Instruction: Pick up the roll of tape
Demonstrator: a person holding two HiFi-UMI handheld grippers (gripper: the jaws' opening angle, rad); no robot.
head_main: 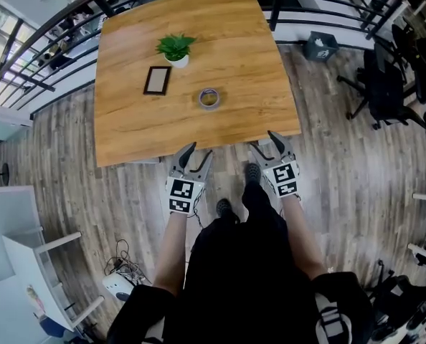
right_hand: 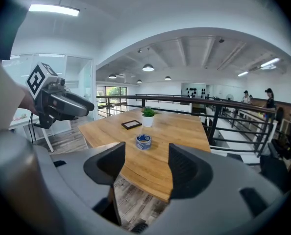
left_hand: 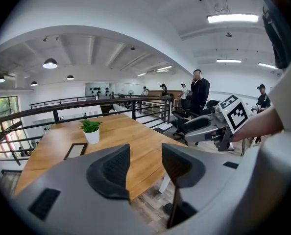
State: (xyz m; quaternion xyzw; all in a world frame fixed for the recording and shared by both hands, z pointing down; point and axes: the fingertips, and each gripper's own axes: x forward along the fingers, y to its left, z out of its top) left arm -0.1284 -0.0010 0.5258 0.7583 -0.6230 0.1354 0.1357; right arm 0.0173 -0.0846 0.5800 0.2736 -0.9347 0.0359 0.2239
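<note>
The roll of tape [head_main: 209, 98], blue-grey, lies flat on the wooden table [head_main: 234, 27], a little in from its near edge. It also shows in the right gripper view, where the tape [right_hand: 143, 141] sits just beyond the gap between the jaws. My left gripper [head_main: 199, 151] and right gripper [head_main: 263, 143] both hover off the table's near edge, open and holding nothing. In the left gripper view the left gripper [left_hand: 145, 163] faces the table and the tape does not show.
A small potted plant [head_main: 175, 49] and a dark picture frame [head_main: 157, 80] stand behind and left of the tape. A black railing [head_main: 328, 2] runs round the table's far side. Office chairs [head_main: 385, 84] stand to the right, and a white rack [head_main: 41, 264] at the lower left.
</note>
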